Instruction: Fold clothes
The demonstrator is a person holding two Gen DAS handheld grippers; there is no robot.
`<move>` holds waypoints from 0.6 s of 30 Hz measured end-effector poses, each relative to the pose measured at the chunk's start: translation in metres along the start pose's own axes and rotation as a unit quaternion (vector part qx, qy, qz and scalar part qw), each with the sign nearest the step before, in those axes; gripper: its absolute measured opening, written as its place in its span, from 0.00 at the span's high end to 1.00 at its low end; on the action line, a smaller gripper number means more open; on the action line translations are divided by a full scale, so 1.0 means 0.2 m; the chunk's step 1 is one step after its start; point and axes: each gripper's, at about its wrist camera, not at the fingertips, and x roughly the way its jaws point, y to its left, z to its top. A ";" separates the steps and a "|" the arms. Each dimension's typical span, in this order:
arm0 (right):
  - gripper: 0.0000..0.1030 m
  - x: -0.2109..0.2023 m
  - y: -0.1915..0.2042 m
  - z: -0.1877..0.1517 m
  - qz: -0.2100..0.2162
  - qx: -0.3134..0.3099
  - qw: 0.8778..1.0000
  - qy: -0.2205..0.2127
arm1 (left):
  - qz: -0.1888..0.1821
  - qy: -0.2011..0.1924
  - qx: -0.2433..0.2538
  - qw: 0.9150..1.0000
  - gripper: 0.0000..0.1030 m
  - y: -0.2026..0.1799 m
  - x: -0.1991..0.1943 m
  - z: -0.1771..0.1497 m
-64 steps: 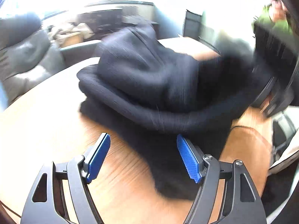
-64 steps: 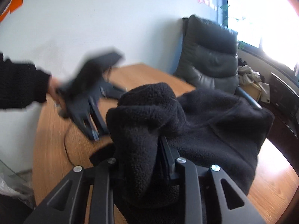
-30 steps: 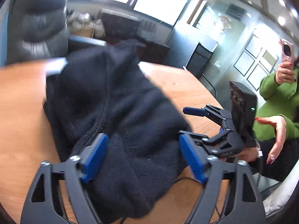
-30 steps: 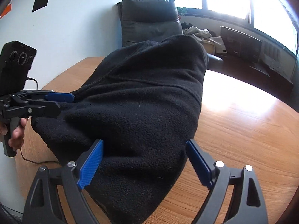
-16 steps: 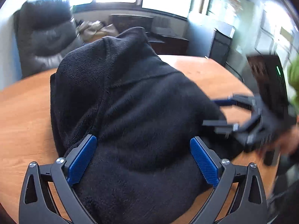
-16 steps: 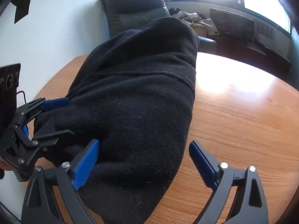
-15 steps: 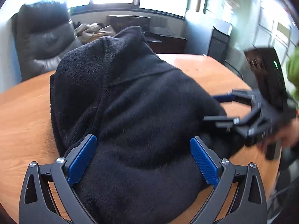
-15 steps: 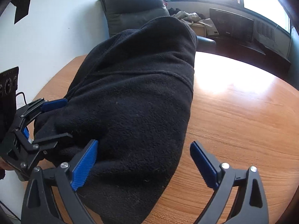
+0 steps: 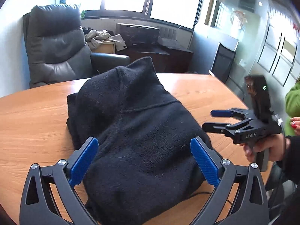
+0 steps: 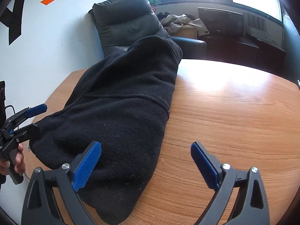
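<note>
A folded black fleece is laid in a heap on the wooden table. The left gripper is held wide open over its near end, nothing pinched. The right gripper is also spread wide, holding nothing, at the fleece's right edge.

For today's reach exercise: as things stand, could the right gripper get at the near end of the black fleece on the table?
Probably yes. The right gripper is open, the black fleece lies just ahead by its left finger, and nothing sits between them on the wooden table.
</note>
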 end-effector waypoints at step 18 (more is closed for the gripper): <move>0.04 0.09 -0.05 -0.05 0.071 0.018 0.997 0.032 | 0.128 0.010 -0.080 0.989 0.00 0.20 -0.05 0.03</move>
